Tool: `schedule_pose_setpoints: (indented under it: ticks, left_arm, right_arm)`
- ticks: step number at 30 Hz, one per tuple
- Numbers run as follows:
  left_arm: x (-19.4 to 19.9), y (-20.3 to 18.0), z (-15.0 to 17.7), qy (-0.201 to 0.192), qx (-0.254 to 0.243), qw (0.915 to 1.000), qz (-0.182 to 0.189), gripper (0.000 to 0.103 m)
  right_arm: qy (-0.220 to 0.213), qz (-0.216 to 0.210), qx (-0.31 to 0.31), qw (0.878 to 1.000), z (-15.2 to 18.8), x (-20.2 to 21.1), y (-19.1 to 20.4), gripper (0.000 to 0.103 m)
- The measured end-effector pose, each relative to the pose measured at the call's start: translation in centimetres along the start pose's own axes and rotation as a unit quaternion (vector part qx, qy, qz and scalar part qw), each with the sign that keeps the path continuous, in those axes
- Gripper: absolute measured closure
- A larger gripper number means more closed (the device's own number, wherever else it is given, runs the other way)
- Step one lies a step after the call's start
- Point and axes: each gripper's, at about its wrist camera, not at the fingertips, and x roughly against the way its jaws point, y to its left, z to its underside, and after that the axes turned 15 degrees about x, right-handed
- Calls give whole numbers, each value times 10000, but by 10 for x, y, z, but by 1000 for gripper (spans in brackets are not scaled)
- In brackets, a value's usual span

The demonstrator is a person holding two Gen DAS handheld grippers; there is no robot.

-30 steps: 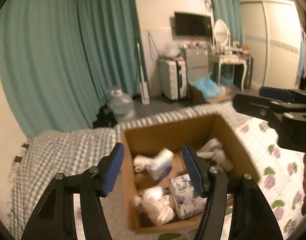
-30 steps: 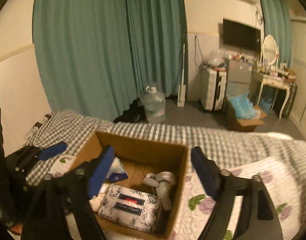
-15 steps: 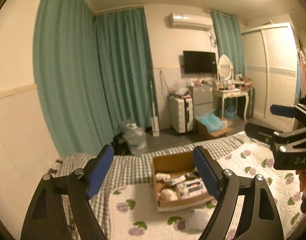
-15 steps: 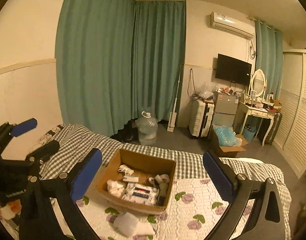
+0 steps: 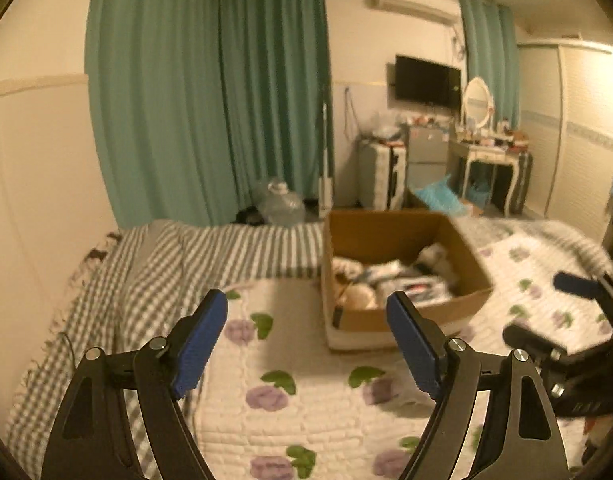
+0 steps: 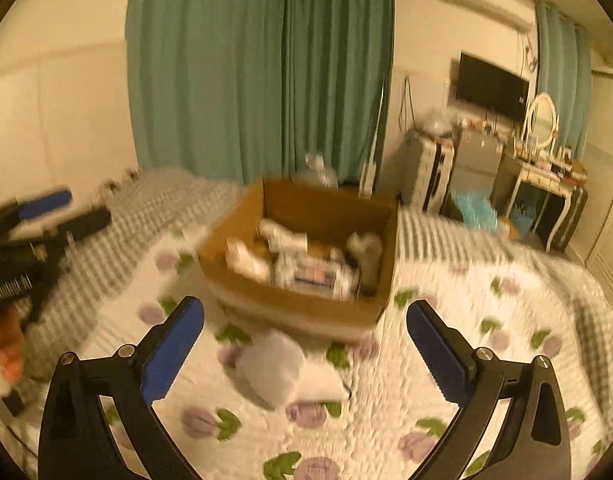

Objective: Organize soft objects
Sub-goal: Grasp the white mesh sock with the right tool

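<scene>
A brown cardboard box [image 5: 466, 304] [image 6: 290, 308] sits on the floral quilt and holds several soft white packs and a blue-patterned tissue pack [image 6: 310, 276]. A white soft bundle [image 6: 278, 368] lies loose on the quilt in front of the box, between my right gripper's fingers. My left gripper [image 5: 306, 344] is open and empty, hovering left of the box. My right gripper [image 6: 306, 352] is open and empty above the bundle; it also shows in the left wrist view [image 5: 562, 312].
The floral quilt [image 6: 386, 420] covers the bed over a grey checked blanket [image 5: 106, 288]. Green curtains [image 5: 210, 96], a water jug [image 5: 280, 204], a suitcase, a dressing table [image 5: 490, 160] and a wardrobe stand beyond the bed.
Both grippers pulled far back from the box a moment ago and have now come down closer to the bed. The right gripper has dropped towards the loose white bundle. Both stayed open.
</scene>
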Motion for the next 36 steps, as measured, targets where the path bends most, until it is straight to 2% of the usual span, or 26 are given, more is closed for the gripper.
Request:
schedule_pose_setpoints:
  ticks: [2,4,6,8,11,14,16,19,22,24,26,31,34,36]
  left_arm:
    - [-15,-1,14,36,-80,9999,-65,20]
    - [-28,4,31,143,-141,9998,56,20]
    - [-41,9,49,370,-239,9989,166,20]
    - [-56,12,59,589,-304,9978,77,20]
    - [-78,23,70,917,-132,9957,-5,20]
    - [-94,35,79,1275,187,9916,93,20]
    - [-99,38,85,1360,215,9902,217,20]
    - [-101,33,92,1296,-18,9914,160,20]
    - [-100,29,99,1239,-185,9921,40,20]
    - [-97,27,103,1247,-179,9919,153,20]
    - [-95,26,102,1265,-131,9916,219,20]
    - [-81,20,99,1355,115,9893,534,20]
    - [-72,12,97,1401,15,9889,503,20]
    - [-62,6,94,1297,-132,9905,448,20]
  right_arm:
    - [236,-122,-84,9996,17,-29,4,1]
    - [466,-303,-112,9984,32,-55,10,1]
    - [640,-396,-68,9971,43,-78,18,1]
    - [822,-519,-23,9953,52,-100,26,1]
    - [1060,-620,-5,9924,62,-128,36,2]
    - [1250,-604,38,9903,71,-149,42,2]
    - [1305,-538,76,9900,75,-155,44,2]
    - [1262,-482,26,9908,78,-153,42,9]
    - [1228,-446,-26,9914,80,-148,37,23]
    - [1191,-437,-18,9919,82,-140,35,34]
    - [1090,-450,-77,9930,83,-128,29,38]
    - [908,-514,-238,9943,84,-97,14,41]
    - [820,-459,-274,9952,85,-77,6,41]
    - [713,-423,-336,9960,82,-60,-1,41]
